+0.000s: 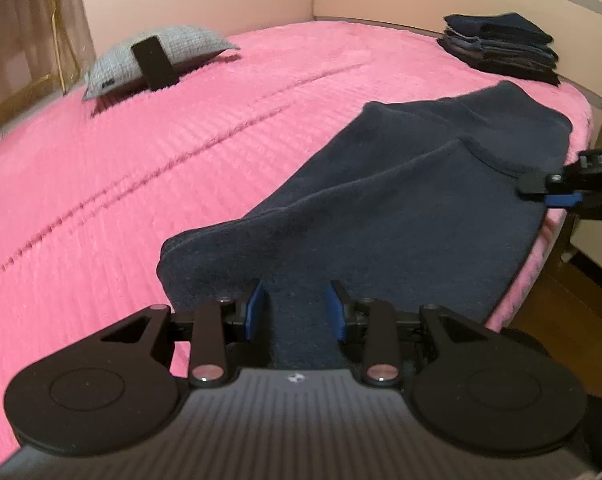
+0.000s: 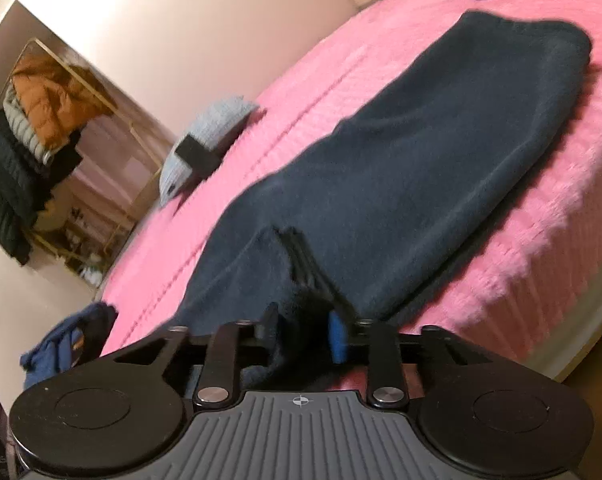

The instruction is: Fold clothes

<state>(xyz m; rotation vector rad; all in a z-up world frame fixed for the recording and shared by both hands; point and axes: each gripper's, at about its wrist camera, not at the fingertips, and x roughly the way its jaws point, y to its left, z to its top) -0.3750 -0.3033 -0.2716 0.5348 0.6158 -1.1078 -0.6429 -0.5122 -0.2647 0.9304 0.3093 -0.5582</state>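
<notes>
Two fisheye views are showing a pink bedspread (image 1: pixel 141 168) with a dark navy garment (image 1: pixel 401 200) lying along its right-hand edge. From the left wrist, the left gripper (image 1: pixel 295 308) is sitting low and near, its blue-padded fingers (image 1: pixel 253 312) standing partly apart on either side of a narrow run of the garment's near end; the cloth is lying between them, but whether the pads are pressing it cannot be told. At the far right, the right gripper (image 1: pixel 557 192) is reaching in at the garment's side edge, a blue pad showing beneath its black finger. Farther back, a stack of folded dark clothes (image 1: pixel 501 48) is resting by the headboard, and a grey cushion (image 1: pixel 157 60) is lying at the far left. From the right wrist, the right gripper (image 2: pixel 303 338) is pointing along the garment (image 2: pixel 421 168), with bunched navy fabric filling the gap between its partly parted fingers (image 2: pixel 337 340); it seems to be gripping that fold, though blur is making this uncertain. A crumpled blue item (image 2: pixel 73 340) is waiting at the near left. Judging by the stack, several pieces are finished; this garment is looking only partly folded lengthwise, with its crosswise folds and the blue item remaining.
</notes>
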